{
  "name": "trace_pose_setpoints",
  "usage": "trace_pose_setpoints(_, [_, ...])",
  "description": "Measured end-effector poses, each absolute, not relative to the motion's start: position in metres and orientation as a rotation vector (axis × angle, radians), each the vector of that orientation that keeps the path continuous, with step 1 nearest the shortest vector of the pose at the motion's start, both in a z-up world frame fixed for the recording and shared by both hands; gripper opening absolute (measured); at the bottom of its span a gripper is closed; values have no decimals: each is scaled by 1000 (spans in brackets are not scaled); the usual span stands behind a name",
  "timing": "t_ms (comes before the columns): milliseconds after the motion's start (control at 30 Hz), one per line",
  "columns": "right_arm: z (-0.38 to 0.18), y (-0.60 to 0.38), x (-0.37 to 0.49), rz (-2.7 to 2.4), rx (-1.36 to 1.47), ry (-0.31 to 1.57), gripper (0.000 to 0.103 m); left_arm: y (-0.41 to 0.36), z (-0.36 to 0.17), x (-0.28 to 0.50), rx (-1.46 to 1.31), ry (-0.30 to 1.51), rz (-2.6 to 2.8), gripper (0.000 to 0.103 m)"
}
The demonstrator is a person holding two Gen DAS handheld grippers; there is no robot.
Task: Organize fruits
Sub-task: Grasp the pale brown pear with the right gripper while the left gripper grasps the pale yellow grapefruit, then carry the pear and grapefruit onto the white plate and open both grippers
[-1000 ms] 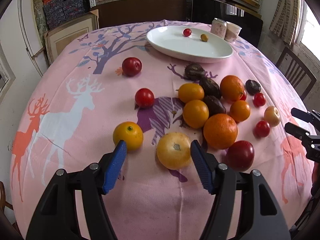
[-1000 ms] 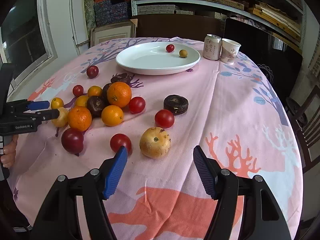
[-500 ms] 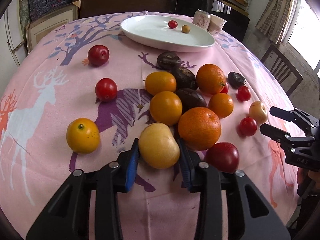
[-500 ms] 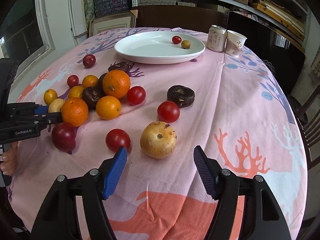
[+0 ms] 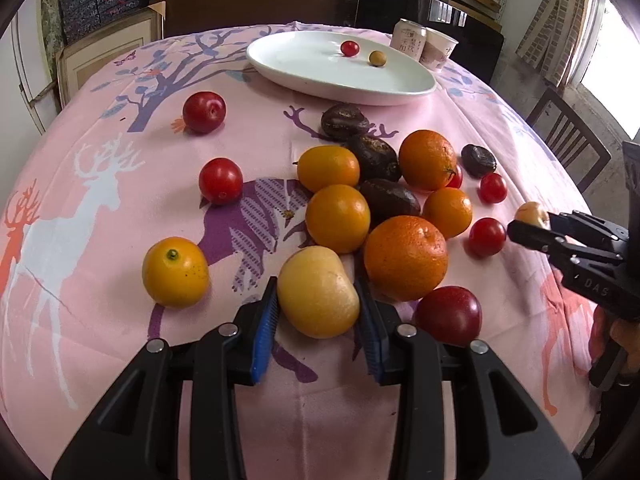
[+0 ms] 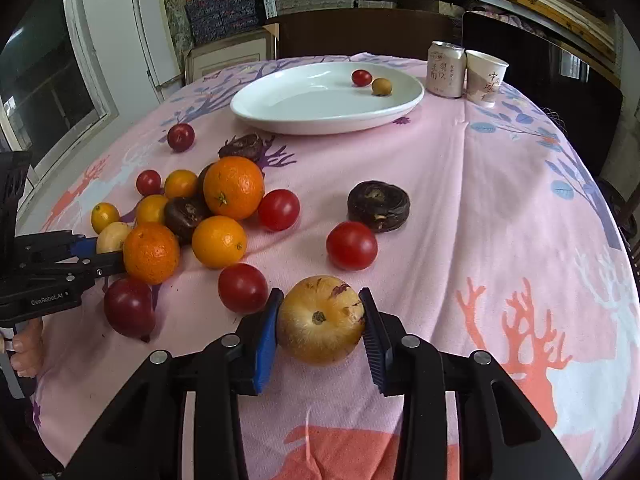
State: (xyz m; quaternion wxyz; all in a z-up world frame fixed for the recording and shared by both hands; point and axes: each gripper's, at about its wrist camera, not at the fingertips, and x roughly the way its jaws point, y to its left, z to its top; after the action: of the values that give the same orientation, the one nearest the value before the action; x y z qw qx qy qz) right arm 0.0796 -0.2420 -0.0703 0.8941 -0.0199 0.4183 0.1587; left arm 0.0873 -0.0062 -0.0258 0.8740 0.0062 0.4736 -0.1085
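Both tongs have a fruit each right now. The left tongs (image 5: 316, 312) pinch a pale yellow fruit (image 5: 318, 292) across its widest part, blue pads flat against either side, with the fruit sitting on the pink counter (image 5: 100, 280) at the near edge of the pile. Just to the right of those tongs sits a big orange (image 5: 405, 257), touching or nearly touching the right pad, and a dark red plum (image 5: 448, 314) lies just beside it. The right tongs (image 6: 320, 322) clamp a yellow-brown fruit (image 6: 321, 319) the same way, stem end facing the camera, with a red tomato (image 6: 243, 288) just left of the left pad.

Handling guess: both look firm and smooth-skinned, round and moderately weighty, so they could roll or squirt out if the squeeze sits above or below the middle. The grip across the equator looks right. The brown scarring on the right one suggests a tougher skin, but too much squeeze could still bruise either.

The white plate (image 6: 256, 114) lies well ahead of both tongs, holding only two small fruits, so there's plenty of room to set these down gently.
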Motion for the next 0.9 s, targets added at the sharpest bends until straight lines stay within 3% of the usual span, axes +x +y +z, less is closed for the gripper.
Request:
trace_pose_setpoints(267, [-9, -250, 64, 364, -43, 673, 39, 1, 24, 82, 39, 875, -198, 36])
trace_pose_setpoints(467, [31, -234, 90, 392, -79, 529, 39, -15, 62, 124, 28, 824, -197, 36])
trace_pose_setpoints(667, [15, -219, 159, 376, -44, 601, 39, -40, 65, 199, 38, 841, -170, 36])
trace_pose_setpoints(900, [-15, -203, 220, 372, -56, 704, 39, -49, 33, 265, 46, 913, -147, 36])
